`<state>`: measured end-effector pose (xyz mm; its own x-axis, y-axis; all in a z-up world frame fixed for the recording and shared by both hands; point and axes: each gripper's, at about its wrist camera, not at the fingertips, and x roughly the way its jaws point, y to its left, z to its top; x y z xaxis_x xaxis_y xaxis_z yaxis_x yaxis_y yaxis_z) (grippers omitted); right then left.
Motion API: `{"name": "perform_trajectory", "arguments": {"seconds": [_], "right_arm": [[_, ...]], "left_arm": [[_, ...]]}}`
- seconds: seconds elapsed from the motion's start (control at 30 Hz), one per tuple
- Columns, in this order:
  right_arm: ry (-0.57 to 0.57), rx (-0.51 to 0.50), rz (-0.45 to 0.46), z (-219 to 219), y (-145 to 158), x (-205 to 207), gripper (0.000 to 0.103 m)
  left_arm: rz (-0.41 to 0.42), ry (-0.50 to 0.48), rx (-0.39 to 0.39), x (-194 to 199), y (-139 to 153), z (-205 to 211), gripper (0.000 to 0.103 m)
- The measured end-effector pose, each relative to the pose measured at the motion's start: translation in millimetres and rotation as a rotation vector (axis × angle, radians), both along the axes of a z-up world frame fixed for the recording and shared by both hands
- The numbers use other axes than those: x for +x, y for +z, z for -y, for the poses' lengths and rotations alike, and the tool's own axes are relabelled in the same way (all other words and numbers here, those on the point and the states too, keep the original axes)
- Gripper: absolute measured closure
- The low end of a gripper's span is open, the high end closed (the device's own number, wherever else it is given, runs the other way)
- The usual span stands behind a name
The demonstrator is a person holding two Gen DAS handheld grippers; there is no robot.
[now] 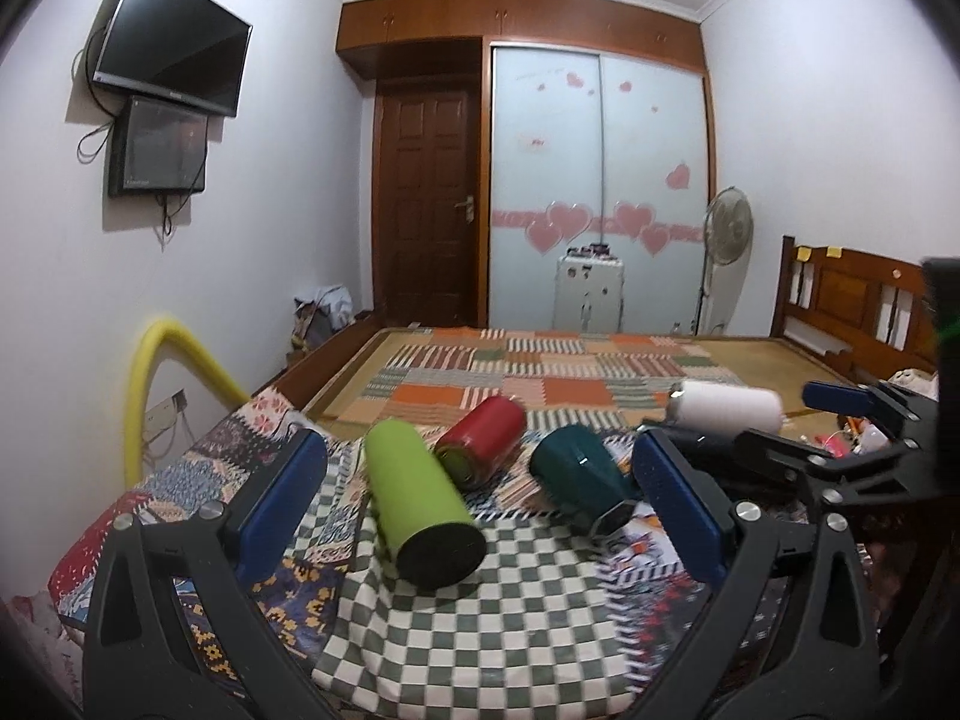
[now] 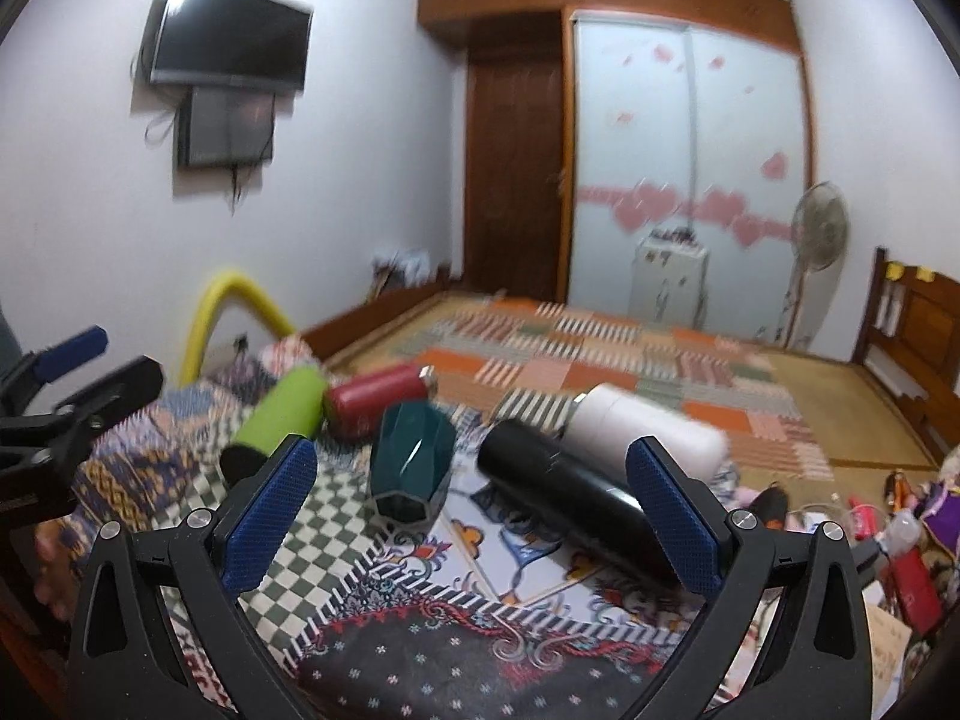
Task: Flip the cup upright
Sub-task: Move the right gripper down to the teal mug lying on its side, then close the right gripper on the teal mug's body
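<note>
Cups (image 1: 420, 504) sideways — both grippers (image 2: 471, 516) wide, empty

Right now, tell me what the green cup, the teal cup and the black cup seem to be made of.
Green cup: looks like matte coated metal or plastic; even colour, no glare.
Teal cup: probably glazed ceramic or glossy plastic; faceted sides with a sharp white highlight.
Black cup: smooth, semi-gloss, perhaps coated steel; soft sheen along its side.

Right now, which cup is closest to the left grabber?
The lime green cup with the black end. It lies on its side between the left gripper's open fingers; the red, teal and white ones lie farther off.
</note>
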<state>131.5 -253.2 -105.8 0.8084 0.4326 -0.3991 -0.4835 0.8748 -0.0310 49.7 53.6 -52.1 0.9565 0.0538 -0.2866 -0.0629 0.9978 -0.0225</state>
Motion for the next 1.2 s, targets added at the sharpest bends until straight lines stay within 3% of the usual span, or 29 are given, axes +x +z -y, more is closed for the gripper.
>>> {"name": "perform_trajectory", "arguments": {"seconds": [0.17,0.23,0.53,0.73,1.0,1.1,1.2], "right_arm": [[0.08,-0.067,-0.124,-30,-15,39,0.002],[0.112,-0.097,-0.174,-42,-21,53,0.01],[0.183,-0.224,-0.352,-77,-45,91,0.023],[0.179,-0.292,-0.409,-91,-54,110,0.023],[0.146,-0.374,-0.415,-103,-62,123,0.021],[0.13,-0.389,-0.411,-108,-66,127,0.031],[0.132,-0.375,-0.41,-107,-65,128,0.031]], "left_arm": [[-0.041,0.016,-0.022,12,-17,-15,0.0],[-0.058,0.018,-0.04,16,-24,-21,0.0],[-0.079,0.019,-0.07,18,-36,-32,0.0],[-0.066,0.017,-0.08,17,-37,-35,0.0],[-0.069,0.011,-0.09,17,-40,-38,0.0],[-0.079,0.013,-0.1,18,-43,-40,0.0],[-0.085,0.014,-0.099,19,-44,-39,0.0]]}}
